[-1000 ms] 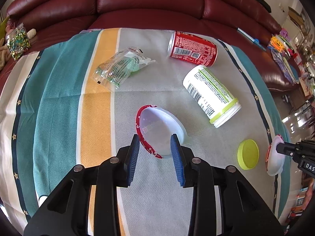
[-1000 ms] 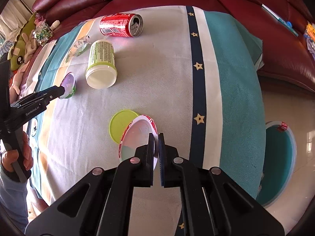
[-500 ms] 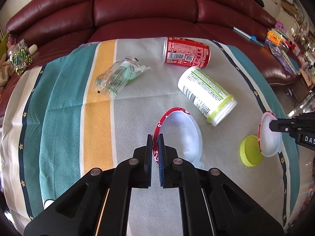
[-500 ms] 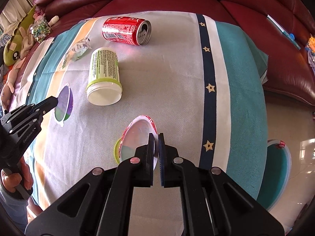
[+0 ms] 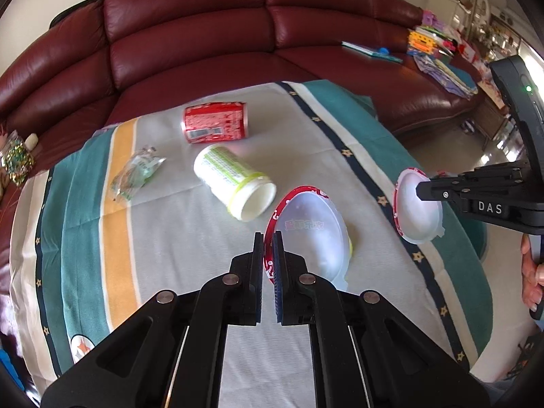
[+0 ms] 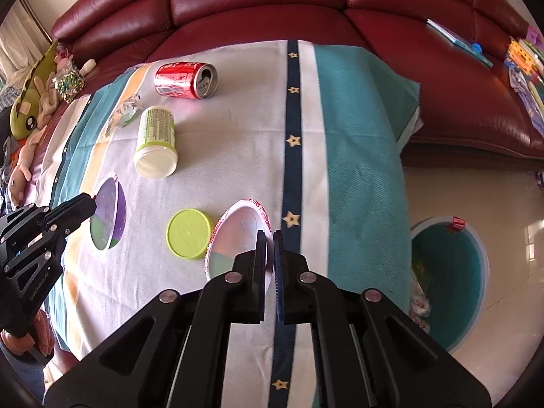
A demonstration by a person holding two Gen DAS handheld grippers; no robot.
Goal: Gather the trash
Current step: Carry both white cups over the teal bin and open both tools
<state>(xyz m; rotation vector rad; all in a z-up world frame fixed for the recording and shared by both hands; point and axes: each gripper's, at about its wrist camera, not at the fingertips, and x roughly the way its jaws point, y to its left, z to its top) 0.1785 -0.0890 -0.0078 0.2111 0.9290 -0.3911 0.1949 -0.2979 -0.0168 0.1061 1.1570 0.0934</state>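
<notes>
both pairs of fingers are pressed together on thin plastic lids. left gripper [image 5: 268, 258] points down at a slant over the cloth [image 5: 170, 238] and pinches the red rim of a clear lid [image 5: 312, 238], which stands tilted off the cloth. its jaws have just been closing, with that rim between them. right gripper [image 6: 270, 255] points more steeply down and clamps the edge of a second lid [image 6: 234, 238], also red-rimmed, tilted up above the cloth's right part.

a white jar [image 5: 234, 183] lies on its side near the middle of the cloth, mouth open toward the camera; inside it looks empty. a red can [image 5: 216, 127] lies on its side beyond the jar, near the sofa [image 5: 204, 40]. a clear wrapper [image 5: 136, 175] lies left of the jar. the green cap [image 6: 188, 233] lies flat on the cloth, just beside the right gripper's lid.

only the right view shows the teal bin [image 6: 445, 282] on the floor past the cloth's edge, with some trash at its bottom left, and the soft toys [image 6: 30, 108] at the sofa's left end. in the left view the green cap is almost fully hidden behind the held lid. the left view shows a hand [image 5: 533, 272] on the right gripper's handle.
</notes>
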